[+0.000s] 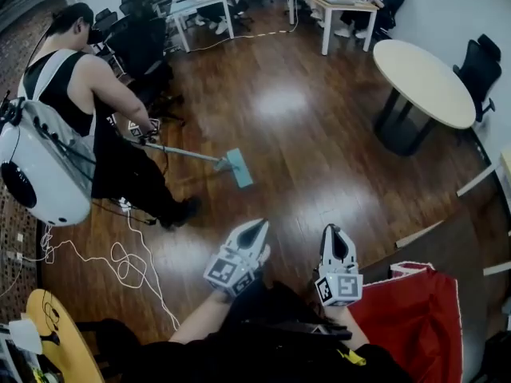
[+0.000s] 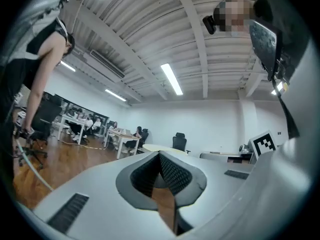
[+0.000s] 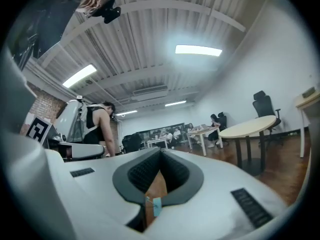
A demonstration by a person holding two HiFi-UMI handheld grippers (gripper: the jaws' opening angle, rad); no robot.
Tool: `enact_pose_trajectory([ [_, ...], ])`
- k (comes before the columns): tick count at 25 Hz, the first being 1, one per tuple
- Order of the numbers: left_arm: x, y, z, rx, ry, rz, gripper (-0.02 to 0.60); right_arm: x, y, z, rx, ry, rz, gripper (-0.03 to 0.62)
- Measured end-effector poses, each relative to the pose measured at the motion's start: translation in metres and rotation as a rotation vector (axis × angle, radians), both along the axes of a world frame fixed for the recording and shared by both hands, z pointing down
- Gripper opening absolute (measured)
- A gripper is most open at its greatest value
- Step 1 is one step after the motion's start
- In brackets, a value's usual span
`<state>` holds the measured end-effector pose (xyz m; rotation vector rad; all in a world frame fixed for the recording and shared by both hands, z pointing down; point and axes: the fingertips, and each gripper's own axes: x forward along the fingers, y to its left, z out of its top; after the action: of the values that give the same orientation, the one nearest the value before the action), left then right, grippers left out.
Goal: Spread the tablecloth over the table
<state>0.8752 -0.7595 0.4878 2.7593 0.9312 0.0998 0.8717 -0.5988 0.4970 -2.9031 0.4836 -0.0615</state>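
Tablecloth [image 1: 415,313]: red, rumpled fabric

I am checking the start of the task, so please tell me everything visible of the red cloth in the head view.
The red cloth looks like thin fabric with a white strip along its top edge. It is not spread: it lies rumpled, in soft folds, at the lower right of the head view, just right of the right gripper. Its lower part runs out of the picture. Neither gripper view shows it between the fingers. What it rests on cannot be told.
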Motion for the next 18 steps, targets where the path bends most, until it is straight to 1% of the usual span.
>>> enact_pose_trajectory([
  [3, 0.071, -0.001, -0.003, 0.004, 0.04, 0.096, -0.003, 0.055, -0.006, -0.001, -0.012, -0.015, 0.085, 0.006],
  [5, 0.117, -0.004, -0.014, -0.005, 0.065, 0.163, -0.003, 0.091, -0.015, -0.009, -0.027, -0.015, 0.127, 0.006],
  [7, 0.16, -0.005, -0.02, -0.014, 0.065, 0.226, -0.003, 0.124, -0.024, -0.021, -0.051, 0.003, 0.167, 0.006],
  [9, 0.196, 0.006, -0.017, -0.016, 0.049, 0.294, -0.003, 0.148, -0.021, -0.029, -0.075, 0.022, 0.223, 0.006],
  [11, 0.226, 0.036, -0.02, -0.016, 0.067, 0.379, -0.003, 0.163, -0.007, -0.032, -0.102, 0.025, 0.291, 0.006],
  [12, 0.237, 0.055, -0.025, -0.02, 0.092, 0.422, -0.003, 0.166, 0.004, -0.032, -0.117, 0.018, 0.329, 0.006],
  [14, 0.245, 0.102, -0.032, -0.032, 0.13, 0.522, -0.003, 0.167, 0.033, -0.029, -0.139, -0.002, 0.422, 0.006],
  [18, 0.237, 0.203, -0.03, -0.024, 0.172, 0.776, -0.003, 0.154, 0.102, -0.017, -0.118, -0.035, 0.636, 0.006],
])
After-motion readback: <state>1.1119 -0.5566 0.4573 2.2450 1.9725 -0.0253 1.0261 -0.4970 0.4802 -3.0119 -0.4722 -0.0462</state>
